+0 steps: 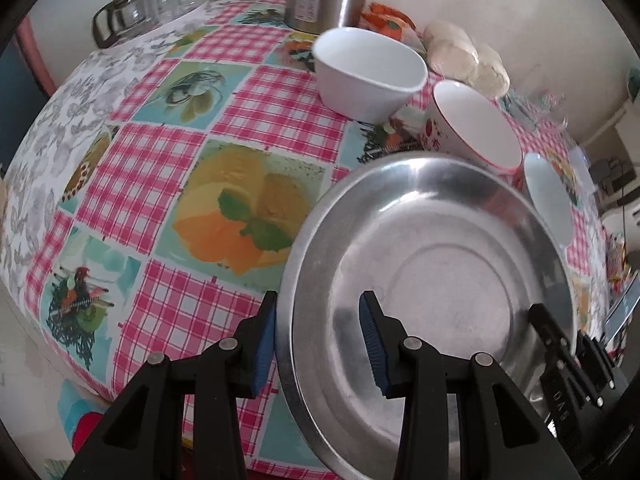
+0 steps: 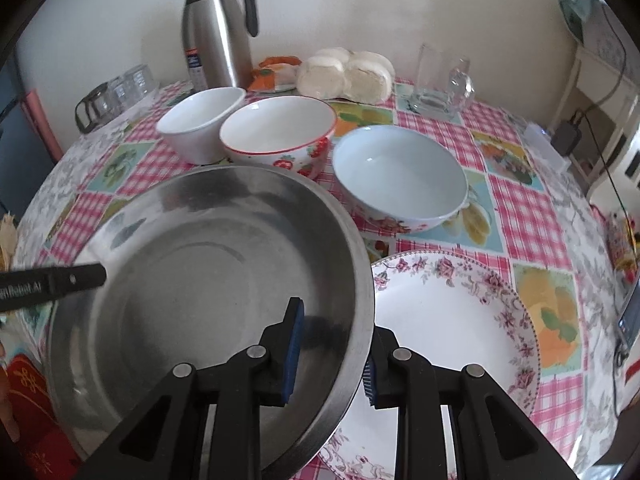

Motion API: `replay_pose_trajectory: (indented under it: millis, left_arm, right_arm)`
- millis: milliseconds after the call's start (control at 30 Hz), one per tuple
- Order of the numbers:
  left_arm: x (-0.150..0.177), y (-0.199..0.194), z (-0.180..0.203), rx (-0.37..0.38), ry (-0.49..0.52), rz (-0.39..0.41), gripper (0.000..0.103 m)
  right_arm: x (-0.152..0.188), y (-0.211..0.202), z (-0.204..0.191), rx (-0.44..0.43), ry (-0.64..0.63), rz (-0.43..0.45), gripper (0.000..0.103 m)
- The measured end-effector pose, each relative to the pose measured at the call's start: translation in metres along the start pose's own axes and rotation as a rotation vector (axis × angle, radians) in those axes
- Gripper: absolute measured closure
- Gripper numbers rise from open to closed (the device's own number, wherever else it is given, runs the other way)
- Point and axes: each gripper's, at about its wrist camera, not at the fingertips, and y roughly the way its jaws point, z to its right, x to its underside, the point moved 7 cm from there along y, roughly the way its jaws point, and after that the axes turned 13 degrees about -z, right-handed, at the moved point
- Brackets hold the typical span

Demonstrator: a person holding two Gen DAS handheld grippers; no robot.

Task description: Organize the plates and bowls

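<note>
A round steel plate [image 2: 208, 312] is held over the table [image 1: 168, 312] by both grippers, one on each side of its rim. The left gripper [image 1: 320, 344] straddles the plate's left edge, one blue-padded finger outside the rim and the other inside on the plate's face; a gap shows between the pads and the metal, so I cannot tell whether these fingers are truly clamped on the rim or only set about it. The right gripper [image 2: 332, 356] straddles the opposite edge in the same way, one finger inside the plate and the other outside and under the rim, with its pads close against the metal, grasping the steel plate. In the right wrist view the tip of the left gripper shows at the plate's far left edge. Just beside the steel plate, on the right, a white plate with a pink floral border [image 2: 452, 344] lies flat on the pink checked tablecloth, partly covered by the steel rim. Behind the steel plate three bowls stand in a row: a plain white bowl [image 2: 200, 128], a bowl with a red rim and red flowers [image 2: 280, 136] touching or almost touching it, and a pale blue bowl [image 2: 400, 180] a little apart to the right. Further back stand a steel thermos jug [image 2: 216, 36], a bag of white buns [image 2: 344, 76], some drinking glasses [image 2: 440, 88] and a glass pot [image 2: 100, 104].
</note>
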Motion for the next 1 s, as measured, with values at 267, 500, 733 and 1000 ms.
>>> replay_pose_trajectory:
  millis: [267, 500, 733, 1000]
  left_arm:
    - [-0.005, 0.005, 0.001, -0.038, 0.02, 0.002, 0.063]
    - [-0.01, 0.013, -0.009, -0.041, -0.01, -0.009, 0.066]
    - [-0.013, 0.013, -0.01, -0.046, -0.018, 0.024, 0.066]
    - [-0.016, 0.015, -0.004, -0.047, 0.009, 0.06, 0.076]
  right_arm:
    - [0.003, 0.013, 0.012, -0.052, 0.07, -0.052, 0.073]
    - [0.0, 0.015, 0.01, -0.016, 0.058, -0.056, 0.065]
    - [0.0, 0.015, 0.015, -0.017, 0.084, -0.055, 0.057]
    - [-0.006, -0.003, 0.013, -0.047, 0.083, 0.024, 0.058]
